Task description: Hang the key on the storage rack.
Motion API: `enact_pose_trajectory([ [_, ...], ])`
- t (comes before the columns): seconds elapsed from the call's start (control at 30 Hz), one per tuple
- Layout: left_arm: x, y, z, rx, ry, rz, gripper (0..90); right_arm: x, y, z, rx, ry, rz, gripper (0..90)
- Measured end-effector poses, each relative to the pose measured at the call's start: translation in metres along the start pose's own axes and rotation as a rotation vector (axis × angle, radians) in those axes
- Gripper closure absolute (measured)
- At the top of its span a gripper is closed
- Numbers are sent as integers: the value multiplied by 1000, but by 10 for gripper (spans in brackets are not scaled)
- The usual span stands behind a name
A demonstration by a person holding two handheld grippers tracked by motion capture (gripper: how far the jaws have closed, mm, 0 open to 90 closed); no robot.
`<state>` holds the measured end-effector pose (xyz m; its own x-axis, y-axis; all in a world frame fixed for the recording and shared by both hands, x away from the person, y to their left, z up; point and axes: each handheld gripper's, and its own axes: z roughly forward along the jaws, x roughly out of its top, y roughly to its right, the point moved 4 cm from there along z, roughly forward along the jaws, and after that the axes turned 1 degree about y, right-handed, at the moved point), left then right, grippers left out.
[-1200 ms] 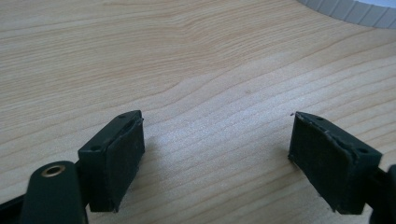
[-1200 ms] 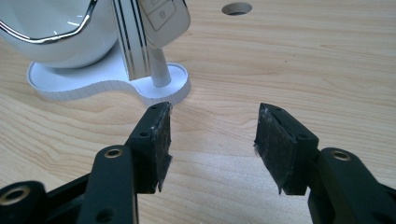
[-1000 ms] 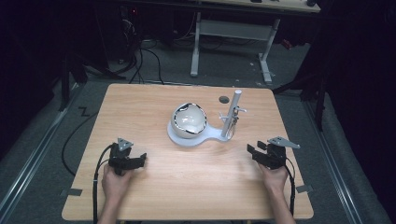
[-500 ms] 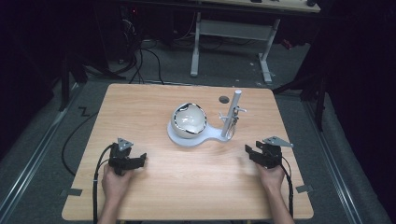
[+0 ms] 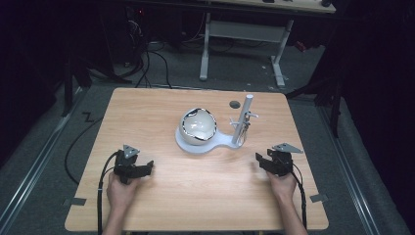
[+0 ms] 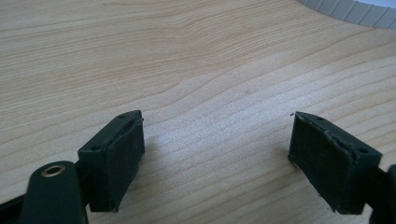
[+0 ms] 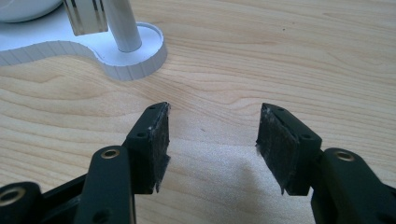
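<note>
Pale wood-grain worktop [image 5: 161, 112] carries a white keyhole-shaped stand [image 5: 203, 146] with a ribbed rim, a round glossy bowl [image 5: 197, 126] and a slim upright post [image 5: 243, 120], near the middle. The left hand-held gripper [image 5: 147, 168] rests low, released, jaws wide over bare wood. The right hand-held gripper [image 5: 260, 160] points towards the stand, its jaws just opening, nothing between them.

Left gripper [image 5: 139, 170]: black body, grey three-cornered plate on top, black cable trailing back. Right gripper [image 5: 266, 163]: same build. Jaws black, brass-ringed screw holes, worn dark pads [image 7: 159, 144] frayed at edges. Forearms bare, no sleeves.
</note>
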<state>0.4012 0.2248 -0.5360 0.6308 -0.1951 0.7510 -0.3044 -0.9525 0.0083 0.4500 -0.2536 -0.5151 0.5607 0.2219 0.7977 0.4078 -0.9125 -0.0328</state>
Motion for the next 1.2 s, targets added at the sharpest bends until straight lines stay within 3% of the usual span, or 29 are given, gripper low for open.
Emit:
enact_pose_trajectory([
  [0.27,0,0,0,0,0,0,186,-2,1,5,-17,-31,-27,439],
  [0.8,0,0,0,0,0,0,186,-7,2,13,-26,-87,-28,420],
  [1.2,0,0,0,1,0,0,186,-8,0,15,-42,-79,-33,384],
])
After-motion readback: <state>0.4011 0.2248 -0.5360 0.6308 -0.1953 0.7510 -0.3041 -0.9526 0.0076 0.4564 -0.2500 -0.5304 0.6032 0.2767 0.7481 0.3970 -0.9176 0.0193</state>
